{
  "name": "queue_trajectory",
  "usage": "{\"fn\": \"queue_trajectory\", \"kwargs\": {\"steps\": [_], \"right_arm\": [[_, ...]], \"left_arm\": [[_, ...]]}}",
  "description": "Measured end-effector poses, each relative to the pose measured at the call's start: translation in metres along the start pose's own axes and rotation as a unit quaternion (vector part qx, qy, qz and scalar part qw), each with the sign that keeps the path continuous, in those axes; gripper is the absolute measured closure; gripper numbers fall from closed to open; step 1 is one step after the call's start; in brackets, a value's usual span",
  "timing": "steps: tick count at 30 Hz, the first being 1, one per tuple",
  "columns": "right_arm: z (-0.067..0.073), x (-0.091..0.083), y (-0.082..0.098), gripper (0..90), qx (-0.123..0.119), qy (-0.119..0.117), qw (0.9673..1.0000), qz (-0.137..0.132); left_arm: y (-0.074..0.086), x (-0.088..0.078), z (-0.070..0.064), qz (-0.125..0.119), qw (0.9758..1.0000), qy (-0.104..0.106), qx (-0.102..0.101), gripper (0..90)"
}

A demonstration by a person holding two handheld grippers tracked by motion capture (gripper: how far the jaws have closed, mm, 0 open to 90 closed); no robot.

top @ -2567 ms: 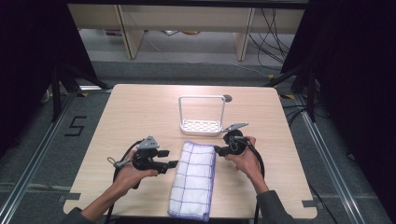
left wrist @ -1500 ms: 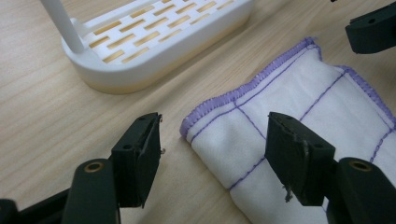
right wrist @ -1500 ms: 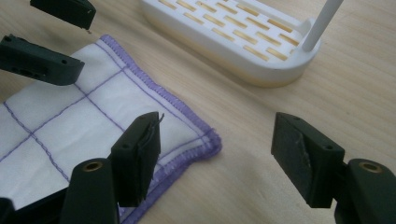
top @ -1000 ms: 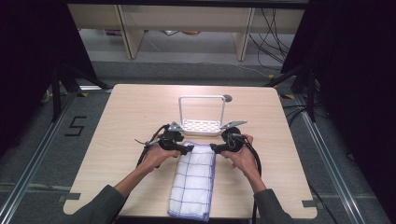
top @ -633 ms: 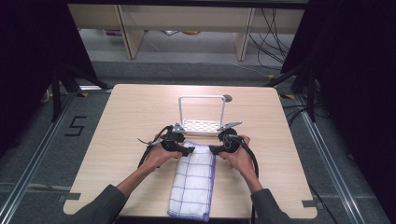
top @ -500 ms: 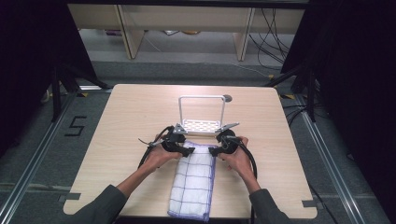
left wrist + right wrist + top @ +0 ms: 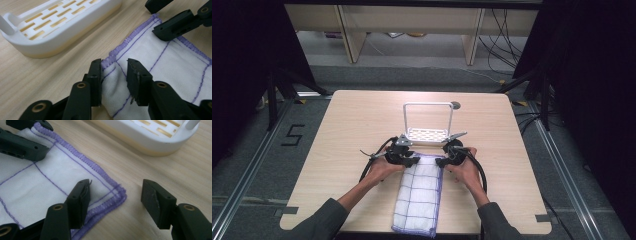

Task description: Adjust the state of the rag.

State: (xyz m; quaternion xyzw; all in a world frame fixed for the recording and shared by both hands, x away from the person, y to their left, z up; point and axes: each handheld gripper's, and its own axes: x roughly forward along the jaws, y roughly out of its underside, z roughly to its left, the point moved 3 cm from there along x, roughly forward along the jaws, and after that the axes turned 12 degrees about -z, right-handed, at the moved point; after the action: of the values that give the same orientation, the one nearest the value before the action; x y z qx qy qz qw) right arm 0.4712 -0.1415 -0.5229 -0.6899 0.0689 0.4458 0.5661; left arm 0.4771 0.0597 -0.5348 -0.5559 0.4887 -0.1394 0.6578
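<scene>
Wooden table, grey floor, dark surroundings

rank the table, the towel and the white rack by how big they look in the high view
1. table
2. towel
3. white rack: it stands farther from the camera, so the gap to the towel may be overstated.

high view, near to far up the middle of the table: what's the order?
Folded checked cloth → left gripper and right gripper at its far corners → white slotted rack → small dark round spot near the table's far edge.
</scene>
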Motion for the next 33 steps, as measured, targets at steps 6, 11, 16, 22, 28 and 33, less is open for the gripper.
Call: {"fn": "queue_trajectory", "kwargs": {"steps": [6,11,16,22,28,33], "right_arm": [[0.005,-0.001,-0.002,65.6,-0.021,-0.042,0.9989,-0.011],[0.009,-0.001,-0.002,80.8,-0.035,-0.054,0.9976,-0.024],[0.013,-0.006,-0.006,82.5,-0.043,-0.05,0.997,-0.039],[0.019,-0.018,-0.016,83.7,-0.058,-0.054,0.9933,-0.084],[0.021,-0.03,-0.022,83.8,-0.056,-0.059,0.9927,-0.089],[0.023,-0.044,-0.027,84.0,-0.062,-0.062,0.9907,-0.104]], "left_arm": [[0.0,-0.001,0.002,-0.009,0.9999,0.002,-0.003,77.3],[-0.001,-0.005,0.002,-0.009,0.9999,0.004,-0.002,80.6],[-0.005,-0.012,0.003,-0.021,0.9998,-0.002,-0.003,81.2],[-0.018,-0.031,-0.001,-0.052,0.9986,-0.007,-0.005,81.5],[-0.025,-0.042,-0.004,-0.056,0.9984,-0.006,0.008,81.7],[-0.032,-0.048,-0.009,-0.072,0.9974,-0.005,0.003,81.9]]}}
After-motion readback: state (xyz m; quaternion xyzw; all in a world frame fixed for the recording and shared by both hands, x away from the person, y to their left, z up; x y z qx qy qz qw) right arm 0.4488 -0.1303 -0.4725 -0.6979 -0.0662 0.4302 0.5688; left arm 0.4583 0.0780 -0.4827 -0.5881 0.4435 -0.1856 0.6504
